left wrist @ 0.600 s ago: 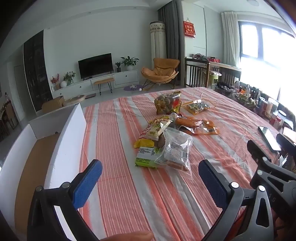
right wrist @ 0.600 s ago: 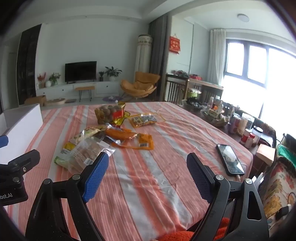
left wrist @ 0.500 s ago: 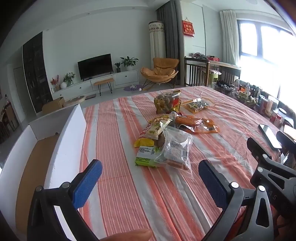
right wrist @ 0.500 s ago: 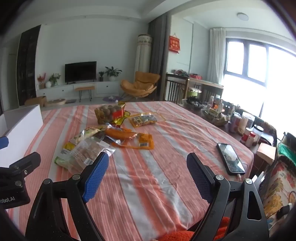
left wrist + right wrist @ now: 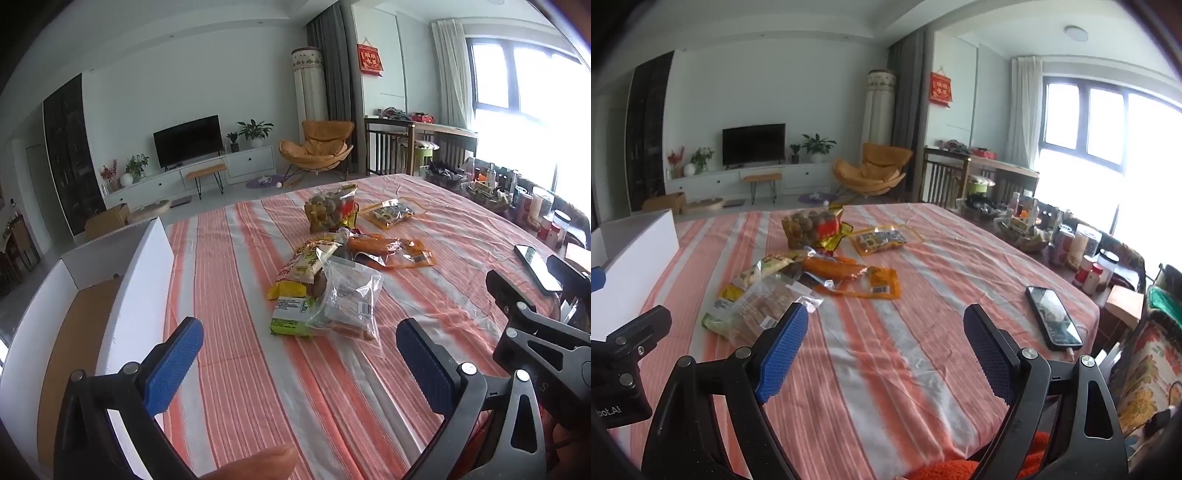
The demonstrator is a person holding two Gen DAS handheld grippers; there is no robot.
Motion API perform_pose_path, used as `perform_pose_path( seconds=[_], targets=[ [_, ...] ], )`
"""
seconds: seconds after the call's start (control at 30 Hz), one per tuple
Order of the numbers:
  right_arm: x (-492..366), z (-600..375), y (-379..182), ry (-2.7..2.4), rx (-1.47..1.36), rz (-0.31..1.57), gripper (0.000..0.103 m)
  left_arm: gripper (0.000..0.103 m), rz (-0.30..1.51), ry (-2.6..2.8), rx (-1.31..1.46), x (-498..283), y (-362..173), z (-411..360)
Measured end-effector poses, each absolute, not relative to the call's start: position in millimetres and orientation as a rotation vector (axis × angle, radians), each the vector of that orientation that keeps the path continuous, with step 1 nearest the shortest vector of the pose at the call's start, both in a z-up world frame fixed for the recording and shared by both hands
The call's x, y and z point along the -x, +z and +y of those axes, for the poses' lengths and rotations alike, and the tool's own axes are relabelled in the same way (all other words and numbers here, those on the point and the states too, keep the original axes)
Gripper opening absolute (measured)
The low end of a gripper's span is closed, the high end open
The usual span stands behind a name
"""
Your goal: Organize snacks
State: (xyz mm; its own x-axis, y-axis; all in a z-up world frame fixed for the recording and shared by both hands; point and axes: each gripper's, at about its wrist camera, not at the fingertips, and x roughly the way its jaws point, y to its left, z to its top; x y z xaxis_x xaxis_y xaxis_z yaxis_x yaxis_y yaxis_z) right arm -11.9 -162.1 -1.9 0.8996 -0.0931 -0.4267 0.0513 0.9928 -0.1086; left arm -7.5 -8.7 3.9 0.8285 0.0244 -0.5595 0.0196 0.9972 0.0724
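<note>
The snacks lie in a loose heap near the middle of the striped tablecloth. Nearest us is a clear bag of biscuits, lying partly over a green packet and a yellow packet. Behind them are an orange pouch, a bag of round nuts propped half upright, and, a little apart, a flat clear pouch. They overlap, so we judge they were simply tipped out and none has been sorted yet.

At the table's left edge stands an open white box with a brown floor, its mouth upward; it is probably where the snacks are meant to go, which would explain why it is kept beside the pile.

Our left gripper hangs over the cloth just short of the clear bag, jaws spread wide and holding nothing. Our right gripper is likewise wide open and empty, aimed over bare cloth to the right of the heap. A phone lies near the right edge, well apart from the snacks.
</note>
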Motion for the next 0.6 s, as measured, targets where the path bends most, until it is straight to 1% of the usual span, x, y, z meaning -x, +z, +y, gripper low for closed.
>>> perform_pose_path(
  seconds=[0.37, 0.6],
  targets=[
    [15.7, -167.1, 5.3, -0.069, 0.074, 0.431, 0.088, 0.103, 0.661, -0.009, -0.031, 2.9, -0.5, -4.3],
    [15.6, -166.5, 4.4, -0.07, 0.076, 0.43, 0.088, 0.103, 0.671, -0.03, -0.004, 2.3, -1.9, -2.7]
  ],
)
